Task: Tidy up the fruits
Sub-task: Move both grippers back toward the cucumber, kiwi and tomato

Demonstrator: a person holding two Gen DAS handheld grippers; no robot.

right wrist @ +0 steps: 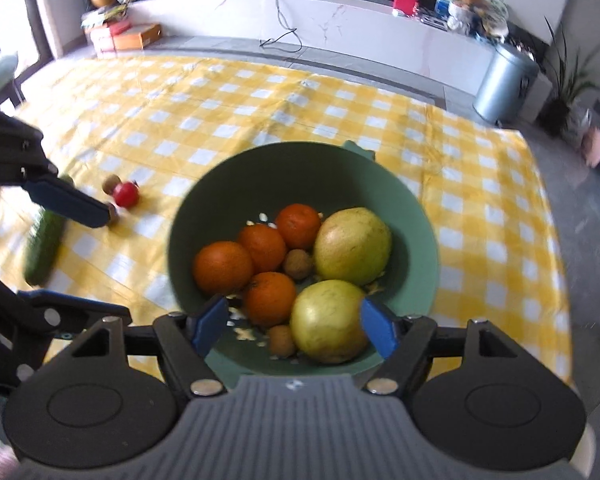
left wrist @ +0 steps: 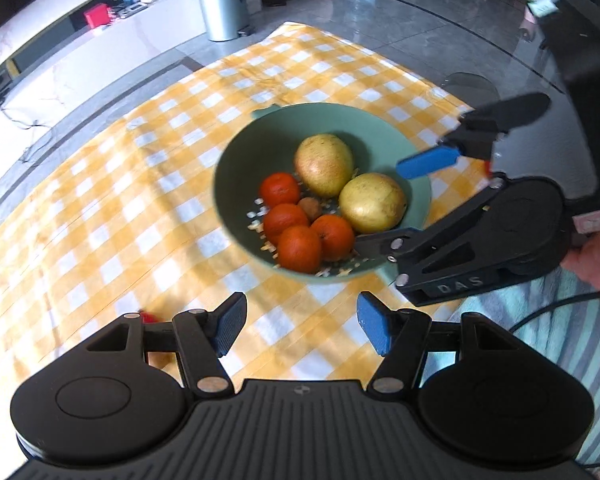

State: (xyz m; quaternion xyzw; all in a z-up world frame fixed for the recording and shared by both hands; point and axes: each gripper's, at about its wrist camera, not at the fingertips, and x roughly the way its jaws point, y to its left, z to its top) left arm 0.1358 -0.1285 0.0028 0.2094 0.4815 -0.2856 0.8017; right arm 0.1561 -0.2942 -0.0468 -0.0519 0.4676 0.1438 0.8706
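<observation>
Both grippers' jaws stand apart, gripping nothing. The right gripper [right wrist: 292, 326] hangs over the green bowl [right wrist: 416, 216] of oranges [right wrist: 222, 267] and pears [right wrist: 352, 246]; the left gripper [left wrist: 300, 326] hovers above the checked cloth [left wrist: 100, 208], near the cucumber [right wrist: 44, 246].

The only legible lettering is "DAS", raised on the black body of the right gripper [left wrist: 384, 204], on its lower edge facing away from the green bowl [left wrist: 380, 128].
</observation>
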